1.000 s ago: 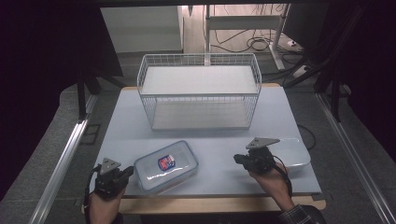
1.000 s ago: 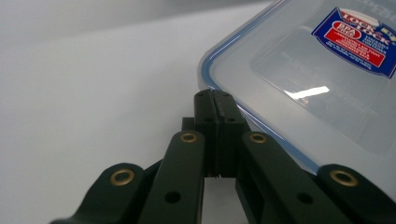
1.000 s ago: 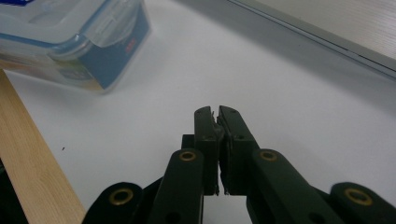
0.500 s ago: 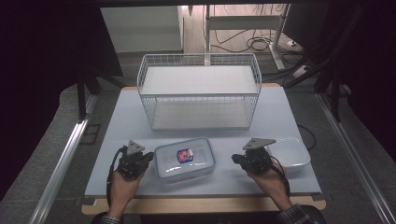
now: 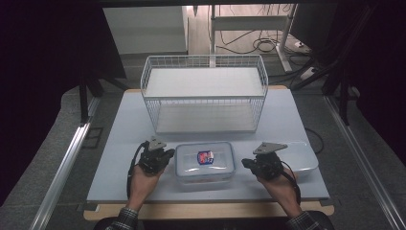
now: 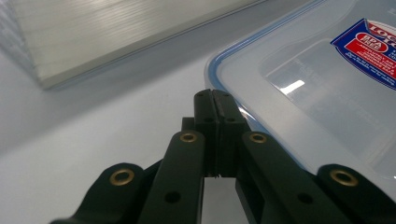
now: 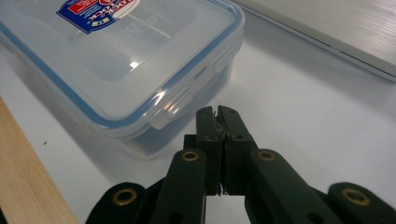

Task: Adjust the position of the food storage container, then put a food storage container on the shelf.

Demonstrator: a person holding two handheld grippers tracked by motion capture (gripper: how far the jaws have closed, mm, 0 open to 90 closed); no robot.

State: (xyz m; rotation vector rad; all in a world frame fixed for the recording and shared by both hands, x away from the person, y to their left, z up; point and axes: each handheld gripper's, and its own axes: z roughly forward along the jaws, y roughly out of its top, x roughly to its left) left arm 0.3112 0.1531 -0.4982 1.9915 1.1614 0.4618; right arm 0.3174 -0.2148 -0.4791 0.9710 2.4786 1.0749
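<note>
Tongs (image 5: 165, 155) in the left hand are sitting fully closed and empty beside the lidded container (image 5: 204, 161), which is resting on the table's (image 5: 124, 124) front middle; right tongs (image 5: 248, 164) are pinched together, gripping nothing.

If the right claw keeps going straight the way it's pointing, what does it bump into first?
Probably the clear lidded box. The shut right claw points at its near side, around the lid's side latch; whether a gap remains is unclear.

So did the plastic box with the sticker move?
Yes. The plastic box slid to the right along the table's front edge and turned straight. It now sits below the middle of the wire basket, pushed by the shut left gripper.
</note>
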